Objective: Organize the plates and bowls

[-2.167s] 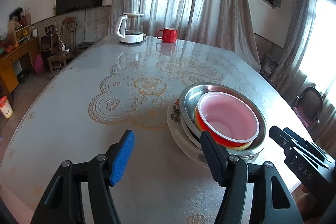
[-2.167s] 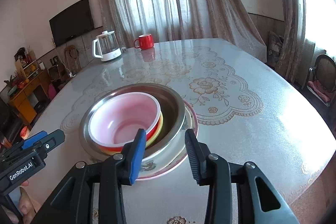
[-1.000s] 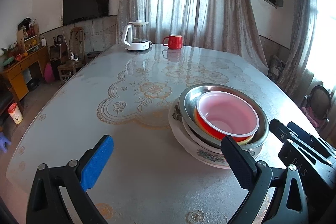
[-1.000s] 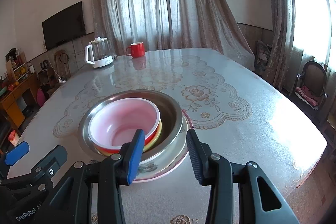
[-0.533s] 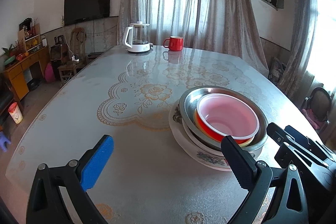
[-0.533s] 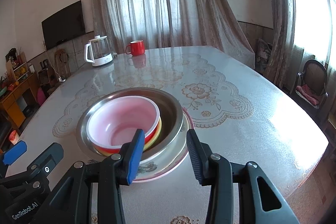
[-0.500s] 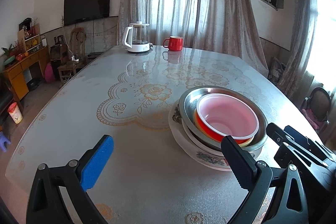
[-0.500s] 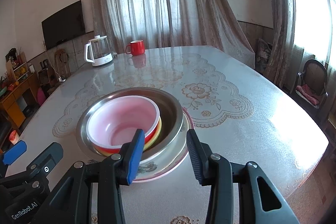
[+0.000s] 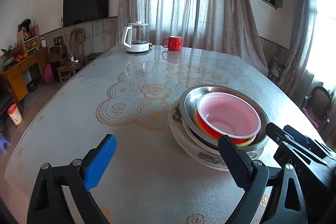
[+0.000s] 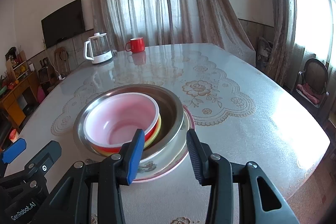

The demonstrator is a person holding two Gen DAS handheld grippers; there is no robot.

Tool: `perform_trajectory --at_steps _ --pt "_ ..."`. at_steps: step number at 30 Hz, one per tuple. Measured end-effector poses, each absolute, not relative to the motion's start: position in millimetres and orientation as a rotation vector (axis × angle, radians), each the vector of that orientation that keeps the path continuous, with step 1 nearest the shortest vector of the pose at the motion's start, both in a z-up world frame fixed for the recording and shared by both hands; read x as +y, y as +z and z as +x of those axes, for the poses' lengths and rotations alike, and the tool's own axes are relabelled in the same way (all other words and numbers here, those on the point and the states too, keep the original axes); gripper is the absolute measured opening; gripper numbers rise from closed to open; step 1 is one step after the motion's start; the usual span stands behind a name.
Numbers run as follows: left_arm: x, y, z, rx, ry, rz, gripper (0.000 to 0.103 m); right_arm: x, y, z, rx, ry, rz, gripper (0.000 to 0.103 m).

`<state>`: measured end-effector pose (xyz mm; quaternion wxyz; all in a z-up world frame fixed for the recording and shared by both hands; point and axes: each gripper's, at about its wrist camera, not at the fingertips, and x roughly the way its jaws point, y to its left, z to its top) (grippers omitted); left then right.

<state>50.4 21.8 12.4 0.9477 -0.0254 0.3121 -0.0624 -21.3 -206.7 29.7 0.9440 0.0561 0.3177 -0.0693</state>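
Basically stacked already: pink-lined red bowl [image 10: 120, 119] sits nested in a yellow bowl [image 10: 158, 126], inside one steel basin [image 10: 170, 106], on one floral plate [image 10: 166, 165], near the table [image 9: 147, 177] edge. Left gripper [image 9: 166, 157] fingers wide apart, empty; right gripper [image 10: 166, 153] part-open, empty, hovering just short of the stack. Judgement: leave it untouched. Count: two bowls, one basin, one plate visible, one kettle [image 9: 136, 38], one red mug [image 9: 173, 43].

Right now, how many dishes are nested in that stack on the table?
5 visible: floral plate at the bottom, white bowl, steel basin, yellow bowl, red bowl on top. More may be hidden.
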Motion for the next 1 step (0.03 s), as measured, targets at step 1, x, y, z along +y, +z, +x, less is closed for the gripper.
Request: perform_trajectory --at_steps 1 --pt "22.5 11.8 52.0 0.644 -0.128 -0.058 0.098 -206.9 29.8 -21.3 0.647 -0.141 0.116 0.041"
